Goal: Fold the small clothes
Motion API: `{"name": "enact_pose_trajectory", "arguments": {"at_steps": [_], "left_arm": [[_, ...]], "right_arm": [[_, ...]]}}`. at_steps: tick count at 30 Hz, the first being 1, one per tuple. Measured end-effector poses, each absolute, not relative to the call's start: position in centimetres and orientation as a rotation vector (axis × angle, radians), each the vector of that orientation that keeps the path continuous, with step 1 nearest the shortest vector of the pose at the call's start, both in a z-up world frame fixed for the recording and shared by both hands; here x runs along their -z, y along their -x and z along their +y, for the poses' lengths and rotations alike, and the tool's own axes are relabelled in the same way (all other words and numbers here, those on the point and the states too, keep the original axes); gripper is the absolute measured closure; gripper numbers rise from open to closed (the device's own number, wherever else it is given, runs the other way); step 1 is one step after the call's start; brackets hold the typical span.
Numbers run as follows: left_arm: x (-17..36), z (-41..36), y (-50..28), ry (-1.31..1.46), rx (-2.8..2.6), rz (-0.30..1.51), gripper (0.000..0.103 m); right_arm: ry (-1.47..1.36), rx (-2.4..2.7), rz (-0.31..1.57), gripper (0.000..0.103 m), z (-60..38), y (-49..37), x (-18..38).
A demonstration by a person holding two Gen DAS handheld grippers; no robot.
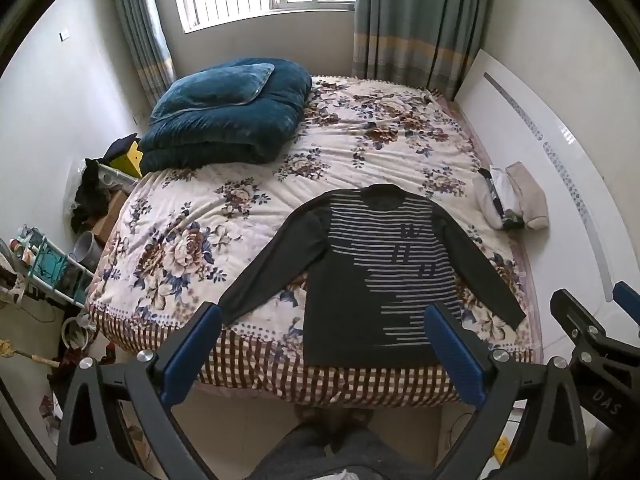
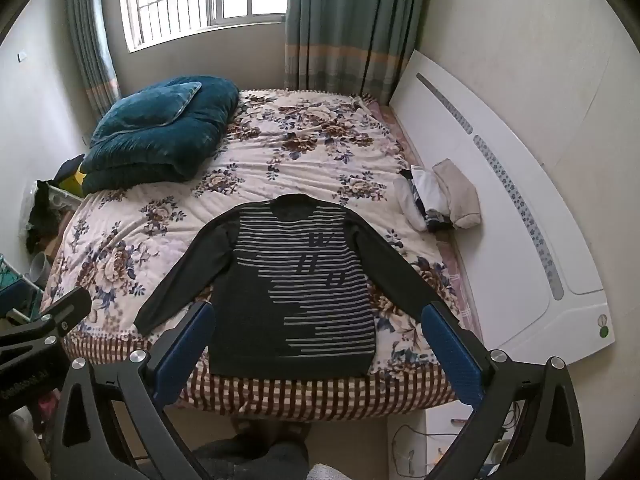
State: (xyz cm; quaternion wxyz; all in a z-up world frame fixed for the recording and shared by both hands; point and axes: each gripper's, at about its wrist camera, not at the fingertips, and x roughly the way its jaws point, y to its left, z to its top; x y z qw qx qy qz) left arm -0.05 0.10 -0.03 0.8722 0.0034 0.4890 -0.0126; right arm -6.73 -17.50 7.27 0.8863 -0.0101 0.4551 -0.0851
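A dark long-sleeved sweater with pale stripes lies flat, front up, near the foot of the floral bed, sleeves spread out to both sides. My left gripper hovers above the bed's near edge, jaws wide open and empty, short of the sweater's hem. My right gripper hangs likewise over the hem, open with nothing between its blue pads. In the left wrist view the right gripper's black frame shows at the right edge.
A folded teal quilt with a pillow sits at the bed's far left. Small folded clothes rest by the white headboard. Clutter and a rack fill the floor at left. A person's legs stand at the bed's foot.
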Motion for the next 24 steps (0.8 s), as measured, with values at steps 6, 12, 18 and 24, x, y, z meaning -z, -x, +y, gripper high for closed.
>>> {"name": "enact_pose_trajectory", "arguments": {"at_steps": [6,12,18,24], "left_arm": [[0.0,0.1,0.0,-0.014,0.022,1.02,0.0],[0.0,0.0,0.1,-0.019,0.018,1.019,0.0],[0.1,0.4,0.2,-0.02,0.017,1.016,0.0],[-0.7,0.9,-0.4,-0.02,0.017,1.012,0.0]], "right_arm": [[0.019,0.177,0.949,0.0,-17.5,6.7,-7.3],[0.016,0.175,0.945,0.0,-17.5,6.7,-7.5],[0.014,0.171,0.945,0.0,-17.5,6.7,-7.7],[0.011,0.167,0.943,0.0,-17.5,6.5,-8.3]]}}
